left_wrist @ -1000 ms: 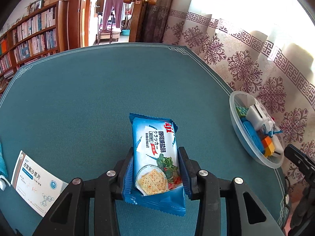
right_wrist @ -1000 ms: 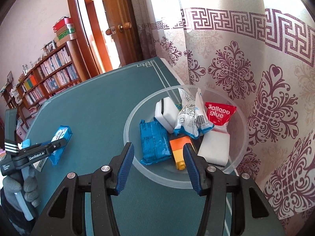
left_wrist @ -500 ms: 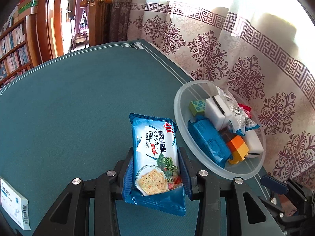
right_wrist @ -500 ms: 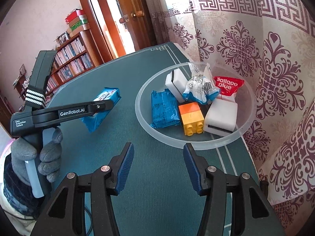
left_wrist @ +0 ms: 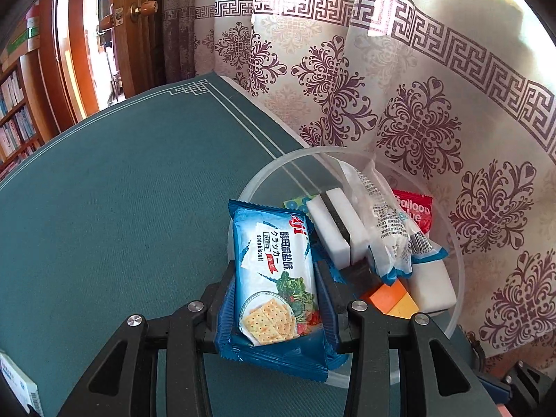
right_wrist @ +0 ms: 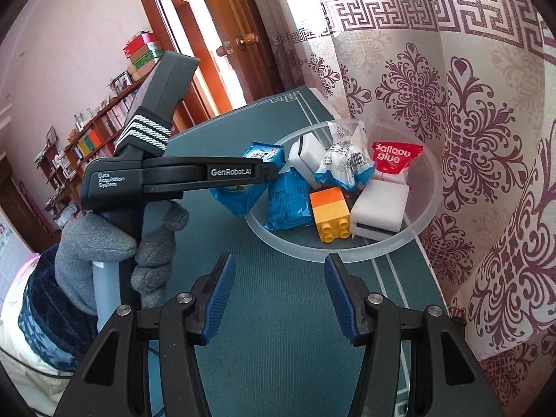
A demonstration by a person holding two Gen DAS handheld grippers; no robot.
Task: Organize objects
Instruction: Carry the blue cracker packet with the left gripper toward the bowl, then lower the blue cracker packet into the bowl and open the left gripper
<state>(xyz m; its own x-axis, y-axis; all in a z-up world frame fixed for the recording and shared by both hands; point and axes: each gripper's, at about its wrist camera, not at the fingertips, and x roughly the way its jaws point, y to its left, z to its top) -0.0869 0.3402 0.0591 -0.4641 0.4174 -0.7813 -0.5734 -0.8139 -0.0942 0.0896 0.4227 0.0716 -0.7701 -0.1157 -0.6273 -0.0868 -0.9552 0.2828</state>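
Gripping a blue cracker packet [left_wrist: 274,278] by its long sides, the left tongs [left_wrist: 276,299] hold it label-up over the near rim of the clear bowl [left_wrist: 455,243], the packet's far end reaching in above the bowl's contents. Seen from the right wrist, those tongs [right_wrist: 267,173] come in level from the left with the packet [right_wrist: 243,191] hanging at the bowl's [right_wrist: 422,224] left edge, clear of the counter [right_wrist: 278,312]; a grey-gloved hand [right_wrist: 114,239] grips their handle. Just ahead of the left tongs inside the bowl lie a white sponge with a dark stripe [left_wrist: 338,232], a clear wrapper with a barcode [left_wrist: 396,239], a red sachet printed "Balloon glue" [left_wrist: 415,210], a second white sponge [left_wrist: 431,285] and an orange-and-yellow brick [left_wrist: 394,299]. A small green-dotted item peeks out behind the packet's top edge, too hidden to name. The right tongs [right_wrist: 279,293] hang spread apart with nothing between their blue pads [right_wrist: 219,299], low over the teal counter just short of the bowl. From there another blue packet [right_wrist: 290,201] lies in the bowl's left part beside the brick [right_wrist: 330,213], with the sachet [right_wrist: 394,158] farther back. A patterned curtain [right_wrist: 479,121] hangs right of the bowl.
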